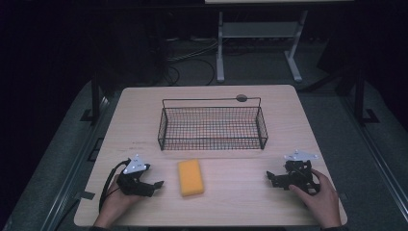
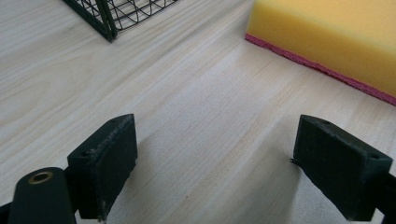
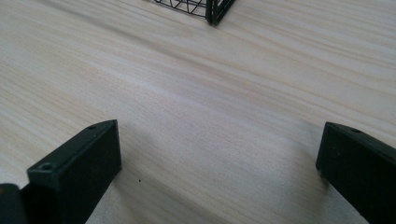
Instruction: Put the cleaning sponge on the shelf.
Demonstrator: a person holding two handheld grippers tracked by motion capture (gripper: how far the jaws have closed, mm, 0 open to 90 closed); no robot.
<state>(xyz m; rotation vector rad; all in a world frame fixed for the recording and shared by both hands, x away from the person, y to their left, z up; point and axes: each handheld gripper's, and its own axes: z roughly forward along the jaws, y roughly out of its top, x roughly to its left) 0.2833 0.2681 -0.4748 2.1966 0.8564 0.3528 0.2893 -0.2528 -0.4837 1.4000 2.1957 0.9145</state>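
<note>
- Dark room, cables and a stand leg on the floor behind; light wood table (image 1: 288,110) carried everything.
- Left tongs (image 1: 159,184) sat low on the table at the near left, jaws spread wide, nothing between them.
- Yellow sponge (image 1: 190,177) lay flat just ahead of the left tongs' tips, not touching; the left gripper view put it (image 2: 327,37) ahead and to the jaws' right, red scouring layer face down.
- Right tongs (image 1: 270,178) rested well off to the sponge's far side, jaws also wide apart and empty, bare wood between them.
- Black wire basket (image 1: 212,126) stood beyond both tongs, nothing visible inside; one corner (image 3: 212,9) showed ahead of the right tongs.
- Progress, as judged: nothing done yet. Sponge ungrasped; likely left to do: close on it, lift, drop into the basket.
</note>
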